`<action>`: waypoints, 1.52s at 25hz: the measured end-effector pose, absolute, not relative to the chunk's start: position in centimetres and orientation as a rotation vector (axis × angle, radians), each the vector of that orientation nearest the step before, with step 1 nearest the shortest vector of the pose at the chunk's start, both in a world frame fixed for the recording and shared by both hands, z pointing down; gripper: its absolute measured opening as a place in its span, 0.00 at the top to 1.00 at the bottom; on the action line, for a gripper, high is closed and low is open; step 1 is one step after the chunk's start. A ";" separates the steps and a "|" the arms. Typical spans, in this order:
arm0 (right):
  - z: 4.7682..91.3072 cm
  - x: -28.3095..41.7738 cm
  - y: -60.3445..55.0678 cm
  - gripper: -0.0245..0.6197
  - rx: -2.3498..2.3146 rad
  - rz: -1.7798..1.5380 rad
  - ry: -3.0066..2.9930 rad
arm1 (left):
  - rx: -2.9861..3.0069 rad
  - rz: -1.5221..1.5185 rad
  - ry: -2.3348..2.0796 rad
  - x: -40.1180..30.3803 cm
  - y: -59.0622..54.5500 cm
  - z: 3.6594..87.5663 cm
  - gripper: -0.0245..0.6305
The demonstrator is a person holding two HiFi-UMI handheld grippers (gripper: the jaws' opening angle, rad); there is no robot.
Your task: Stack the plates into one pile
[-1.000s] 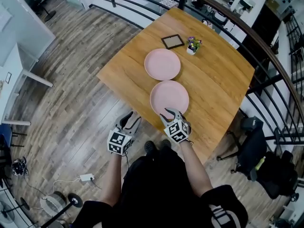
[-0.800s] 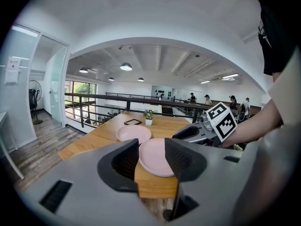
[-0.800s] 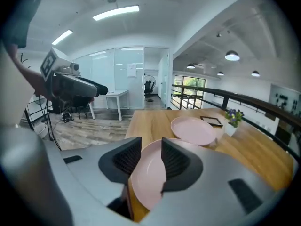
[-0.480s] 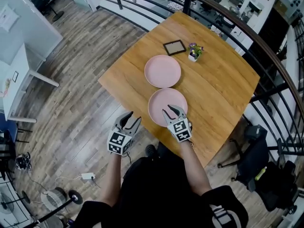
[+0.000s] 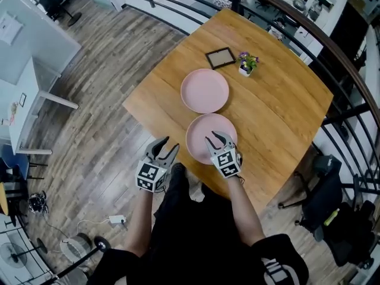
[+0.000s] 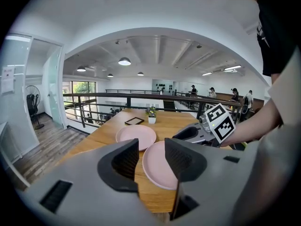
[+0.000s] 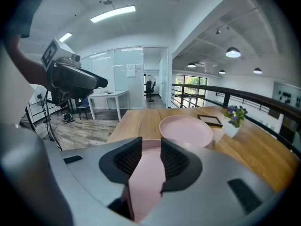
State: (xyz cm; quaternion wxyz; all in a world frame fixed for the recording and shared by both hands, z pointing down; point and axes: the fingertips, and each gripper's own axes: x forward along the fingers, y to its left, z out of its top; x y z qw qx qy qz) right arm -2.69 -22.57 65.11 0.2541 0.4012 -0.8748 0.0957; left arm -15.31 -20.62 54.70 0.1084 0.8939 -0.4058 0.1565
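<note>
- My right gripper [image 5: 215, 139] hangs over the near edge of the tabletop [image 5: 279, 105], its fingers spread a little and pinching nothing.
- The near plate [image 5: 200, 134] lies flat on the tabletop. Its near rim shows pink in the gap between my right fingers [image 7: 181, 161]. I cannot tell whether they touch it.
- My left gripper [image 5: 166, 145] is off the tabletop's near-left edge, over the wooden floor [image 5: 101, 129]. Its fingers are also spread, with nothing between them.
- The far plate [image 5: 205, 91] sits flat just beyond the near one. The two rims are close, but neither plate rests on the other.
- Past the far plate stand a dark picture frame [image 5: 220, 57] and a small flower pot [image 5: 246, 65], near each other and apart from both plates.
</note>
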 end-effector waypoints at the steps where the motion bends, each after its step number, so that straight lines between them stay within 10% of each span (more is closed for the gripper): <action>1: 65.4 -2.9 -22.6 0.75 1.094 0.262 -2.369 | 2.636 0.462 -1.177 -15.4 -21.1 54.8 0.68; 38: 74.8 -9.4 -35.1 0.76 1.149 0.214 -1.825 | 2.792 0.450 -0.651 -23.1 -36.4 59.1 0.68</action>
